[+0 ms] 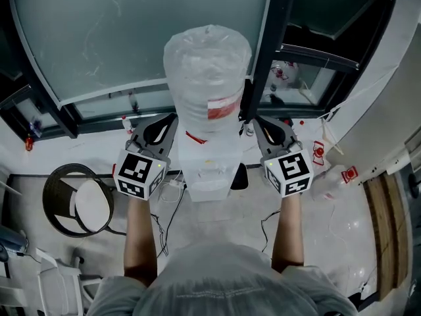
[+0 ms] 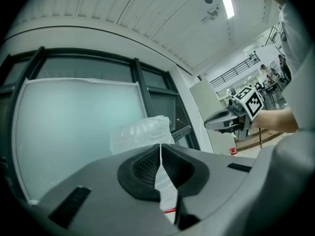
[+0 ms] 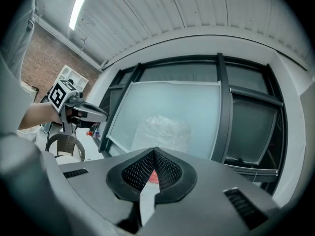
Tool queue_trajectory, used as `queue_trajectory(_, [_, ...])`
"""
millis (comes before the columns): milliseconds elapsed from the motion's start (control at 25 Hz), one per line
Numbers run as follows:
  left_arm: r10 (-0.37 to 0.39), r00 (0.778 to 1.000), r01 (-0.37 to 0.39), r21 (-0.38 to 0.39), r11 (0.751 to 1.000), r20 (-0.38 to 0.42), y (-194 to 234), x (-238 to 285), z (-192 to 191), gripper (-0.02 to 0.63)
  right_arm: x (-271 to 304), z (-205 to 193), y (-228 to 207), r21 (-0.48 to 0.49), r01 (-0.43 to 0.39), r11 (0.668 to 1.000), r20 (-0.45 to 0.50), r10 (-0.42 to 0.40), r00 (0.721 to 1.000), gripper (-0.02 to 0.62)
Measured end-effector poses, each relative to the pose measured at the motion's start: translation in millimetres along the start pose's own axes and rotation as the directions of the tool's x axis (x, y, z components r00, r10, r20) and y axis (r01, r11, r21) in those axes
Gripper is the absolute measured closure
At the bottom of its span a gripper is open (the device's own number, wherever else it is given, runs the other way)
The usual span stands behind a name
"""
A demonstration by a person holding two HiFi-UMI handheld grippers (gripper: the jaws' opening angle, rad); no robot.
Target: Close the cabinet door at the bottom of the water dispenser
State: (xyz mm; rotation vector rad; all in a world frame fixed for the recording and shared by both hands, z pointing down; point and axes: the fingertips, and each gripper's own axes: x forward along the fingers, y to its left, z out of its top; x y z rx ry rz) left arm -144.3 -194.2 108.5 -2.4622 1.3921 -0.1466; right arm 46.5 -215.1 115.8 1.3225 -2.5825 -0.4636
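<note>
The white water dispenser (image 1: 209,170) stands straight in front of me, with a plastic-wrapped bottle (image 1: 208,64) on top. From this steep angle its bottom cabinet door is hidden. My left gripper (image 1: 171,120) hangs level at the dispenser's left side, jaws shut and empty. My right gripper (image 1: 255,121) hangs at its right side, also shut and empty. In the left gripper view the pads (image 2: 147,163) meet in a thin line in front of the bottle (image 2: 142,132), and the right gripper (image 2: 231,119) shows beyond. The right gripper view shows closed pads (image 3: 167,170), the bottle (image 3: 165,129) and the left gripper (image 3: 86,113).
A dark wicker basket (image 1: 56,209) with a white disc in it sits on the floor at the left. Cables (image 1: 168,209) trail around the dispenser's foot. Frosted glass panels in dark frames (image 1: 131,31) stand behind it. Wooden planks (image 1: 388,222) lie at the right.
</note>
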Motion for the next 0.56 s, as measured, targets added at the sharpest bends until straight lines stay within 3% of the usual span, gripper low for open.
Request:
queue_trajectory(240, [0.003,1.0,-0.002,0.049,0.999,-0.024,-2.4,0.3,-1.8,0.578,-0.8,-3.7,-0.4,0.014,-0.009,1.0,0.005,0.009,1.0,0.568])
queue_trajectory(560, [0.014,0.999,-0.013,0.037,0.999,-0.029,-1.3,-3.0,-7.6,0.578,-3.6,-10.0,-0.5,0.019,-0.003,1.0,-0.006,0.003,1.0,0.568])
